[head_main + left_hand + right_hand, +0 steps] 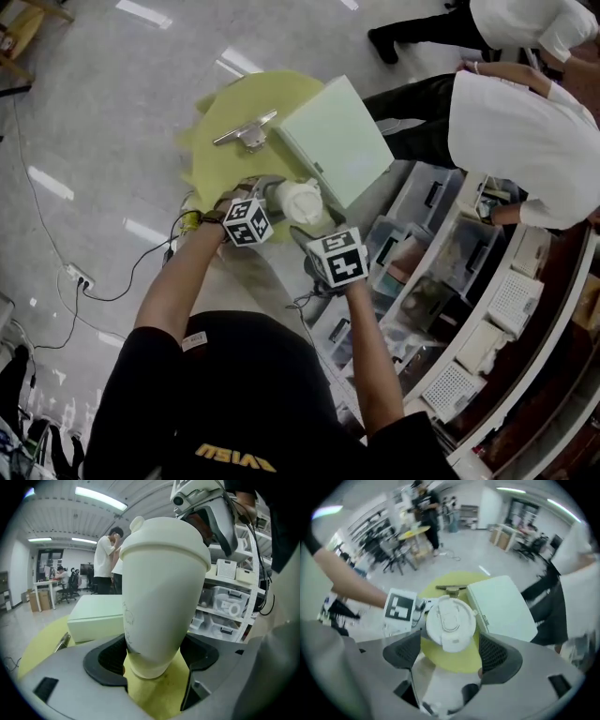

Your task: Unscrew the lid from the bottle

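- Holding the bottle [161,597] low on its body with my left gripper [157,656]. The jaws are standing wide, yet both pads look to be pressing on the narrow lower part, so I am reading this as a grip.
- The bottle is sitting over the yellow table [220,122], just beside the pale green box [333,141]. It is leaning a little in the left gripper view. I cannot tell whether its base is resting on the table or hanging just above it.
- I am hovering my right gripper [449,651] over the top of the bottle, looking straight down on the lid [451,620]. Its jaws are gaping, and the lid is showing between them with a gap on either side, so this gripper is holding nothing.
- The lid is sitting fully on the bottle. The left gripper view is showing it seated all round the rim, with no lift that I can see. I am judging that the unscrewing itself is not done.
- As I am judging it, the first part is in place: the bottle is steadied and the second gripper is lined up over the lid.
- Nearly everything else is waiting: closing the right jaws on the lid, turning it loose while the left gripper is bracing the body, and lifting it clear.
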`<state>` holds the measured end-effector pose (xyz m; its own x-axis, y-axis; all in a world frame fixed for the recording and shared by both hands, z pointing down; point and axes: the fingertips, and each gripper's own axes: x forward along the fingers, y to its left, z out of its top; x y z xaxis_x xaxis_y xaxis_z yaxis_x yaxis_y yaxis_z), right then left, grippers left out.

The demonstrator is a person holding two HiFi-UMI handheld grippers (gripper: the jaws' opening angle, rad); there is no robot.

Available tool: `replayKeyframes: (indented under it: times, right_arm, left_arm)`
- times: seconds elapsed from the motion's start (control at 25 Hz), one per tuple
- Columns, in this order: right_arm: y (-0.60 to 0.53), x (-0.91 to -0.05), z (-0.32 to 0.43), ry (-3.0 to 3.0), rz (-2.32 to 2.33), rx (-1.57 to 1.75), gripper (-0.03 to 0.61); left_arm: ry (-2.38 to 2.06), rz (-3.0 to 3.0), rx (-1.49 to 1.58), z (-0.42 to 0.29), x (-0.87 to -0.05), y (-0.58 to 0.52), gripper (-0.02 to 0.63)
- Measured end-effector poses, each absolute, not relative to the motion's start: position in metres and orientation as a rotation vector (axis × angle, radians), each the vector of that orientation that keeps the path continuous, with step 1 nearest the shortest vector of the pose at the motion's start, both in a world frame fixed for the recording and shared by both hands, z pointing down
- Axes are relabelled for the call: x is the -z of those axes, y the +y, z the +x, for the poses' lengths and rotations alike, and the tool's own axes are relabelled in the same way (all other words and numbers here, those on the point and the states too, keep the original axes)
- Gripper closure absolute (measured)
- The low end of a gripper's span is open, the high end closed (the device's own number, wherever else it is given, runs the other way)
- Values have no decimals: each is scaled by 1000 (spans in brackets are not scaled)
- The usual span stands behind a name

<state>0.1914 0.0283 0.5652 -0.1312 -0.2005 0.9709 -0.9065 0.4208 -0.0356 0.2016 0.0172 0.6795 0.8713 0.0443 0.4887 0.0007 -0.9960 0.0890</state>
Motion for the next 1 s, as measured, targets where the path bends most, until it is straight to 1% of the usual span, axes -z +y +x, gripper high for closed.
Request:
replayKeyframes:
  times: [0.12,0.2,0.24,0.32,0.52,0.76,1.0]
  right_arm:
    - [11,-560,196,-1600,1305,-972,193]
    - [2,-560,194,-1584,1364,-989,195]
    - [0,-562,192,-1578,1358,-985,214]
    - [-3,-564,188,-1571,1323,-980,247]
    - [-3,-566,188,-1576,1242,-968,247]
    - [-1,-565,184,-1620,1119,-872,247]
    - [3,-568,177,-1635,836,-731,247]
  left_arm:
    - [35,2952,-774,203,-679,16,244]
    - [35,2951,-774,203,-678,16,244]
    - [35,2950,-775,203,-678,16,244]
    - [39,2947,-776,203,-678,16,244]
    - [41,2946,-779,203,-680,17,244]
    - [70,2930,-799,203,-680,17,244]
    - [107,2915,-822,201,-682,19,244]
